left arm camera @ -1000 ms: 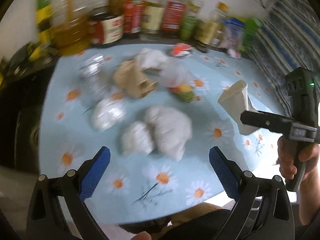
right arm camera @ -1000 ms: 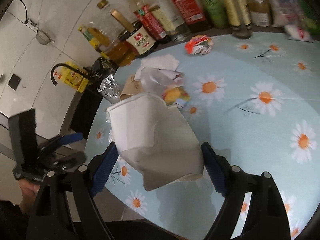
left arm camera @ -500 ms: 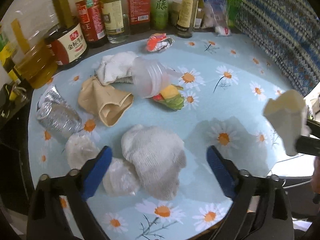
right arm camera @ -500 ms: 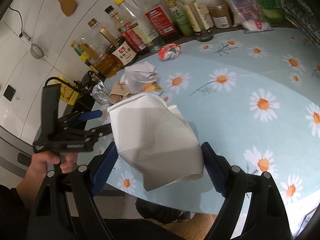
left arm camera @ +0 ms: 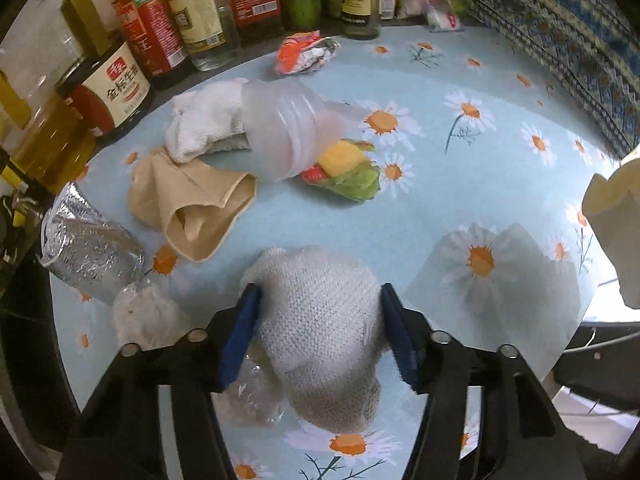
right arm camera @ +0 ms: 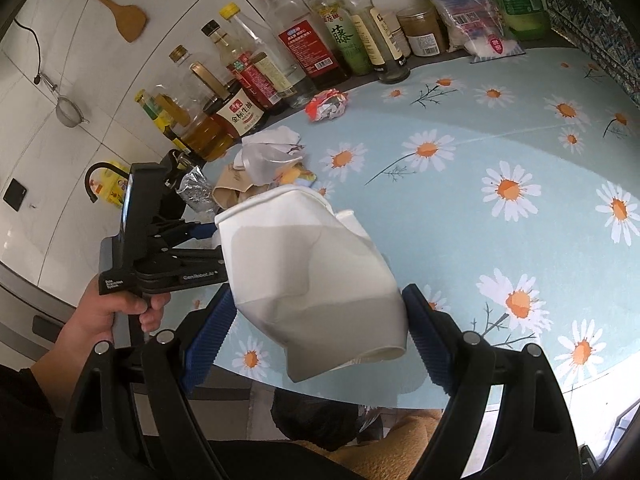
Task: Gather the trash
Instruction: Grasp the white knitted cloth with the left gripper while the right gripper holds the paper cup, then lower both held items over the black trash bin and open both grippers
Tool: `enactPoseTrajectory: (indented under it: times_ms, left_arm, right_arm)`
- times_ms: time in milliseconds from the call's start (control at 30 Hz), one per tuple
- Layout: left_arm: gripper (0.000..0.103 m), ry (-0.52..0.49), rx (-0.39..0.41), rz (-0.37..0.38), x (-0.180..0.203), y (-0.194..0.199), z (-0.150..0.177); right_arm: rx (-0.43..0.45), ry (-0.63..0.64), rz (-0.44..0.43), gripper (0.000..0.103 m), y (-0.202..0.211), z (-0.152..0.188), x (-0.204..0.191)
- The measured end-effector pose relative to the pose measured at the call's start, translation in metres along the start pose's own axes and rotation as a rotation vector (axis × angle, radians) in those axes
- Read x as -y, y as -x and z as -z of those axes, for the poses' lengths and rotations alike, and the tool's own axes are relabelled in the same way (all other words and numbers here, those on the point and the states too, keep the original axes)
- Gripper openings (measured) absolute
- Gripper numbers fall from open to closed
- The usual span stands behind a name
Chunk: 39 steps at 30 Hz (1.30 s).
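Observation:
My left gripper (left arm camera: 318,332) is shut on a white knitted cloth wad (left arm camera: 320,320) lying on the daisy tablecloth (left arm camera: 460,168). My right gripper (right arm camera: 320,316) is shut on a crumpled white paper cup (right arm camera: 304,272), held above the table's near edge; the cup also shows at the right edge of the left wrist view (left arm camera: 612,224). More trash lies on the table: a foil pack (left arm camera: 88,244), a tan cloth (left arm camera: 192,204), a white cloth (left arm camera: 204,120), a clear plastic cup (left arm camera: 284,128), a colourful wrapper (left arm camera: 348,176), a red crumpled wrapper (left arm camera: 306,52), and clear plastic (left arm camera: 148,316).
A row of sauce and oil bottles (left arm camera: 172,28) lines the table's back edge, with bags and jars (right arm camera: 472,20) to the right. A patterned fabric (left arm camera: 560,36) borders the right side. The left gripper's handle and the hand (right arm camera: 120,304) show in the right wrist view.
My left gripper has moved down and forward onto the knitted cloth wad and closed on it. My right gripper still holds the paper cup and has drawn back slightly.

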<state>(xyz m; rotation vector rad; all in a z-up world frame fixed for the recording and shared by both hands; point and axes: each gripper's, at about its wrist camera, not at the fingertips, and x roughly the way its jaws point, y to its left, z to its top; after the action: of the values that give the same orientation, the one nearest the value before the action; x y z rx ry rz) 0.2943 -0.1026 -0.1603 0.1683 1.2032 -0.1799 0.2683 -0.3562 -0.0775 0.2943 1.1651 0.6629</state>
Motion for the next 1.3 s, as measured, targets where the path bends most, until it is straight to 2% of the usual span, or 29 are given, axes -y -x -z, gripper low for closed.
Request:
enactPoseTrajectory:
  times_ms: [133,233,333,567,867,1300]
  left_arm:
    - [0.04,-0.014,0.023,0.006,0.0,0.003,0.0]
    - [0.035,-0.003,0.055,0.016,-0.001,0.011,0.0]
    - [0.035,-0.001,0.125,0.025,-0.001,0.032,-0.001]
    - [0.035,0.046,0.191,0.072,-0.005,0.07,0.011]
    - [0.035,0.119,0.257,0.084,-0.011,0.119,0.068]
    - [0.035,0.238,0.208,0.086,-0.027,0.131,0.176]
  right_arm:
    - [0.003,0.0,0.003,0.083,0.0,0.001,-0.003]
    - [0.005,0.0,0.006,0.083,0.001,0.002,-0.005]
    - [0.012,0.01,0.014,0.083,0.002,0.002,-0.011]
    - [0.02,0.043,0.016,0.083,0.002,0.005,-0.033]
    - [-0.003,0.105,-0.012,0.083,-0.006,0.024,-0.071]
    - [-0.106,0.149,-0.053,0.083,-0.039,0.086,-0.119]
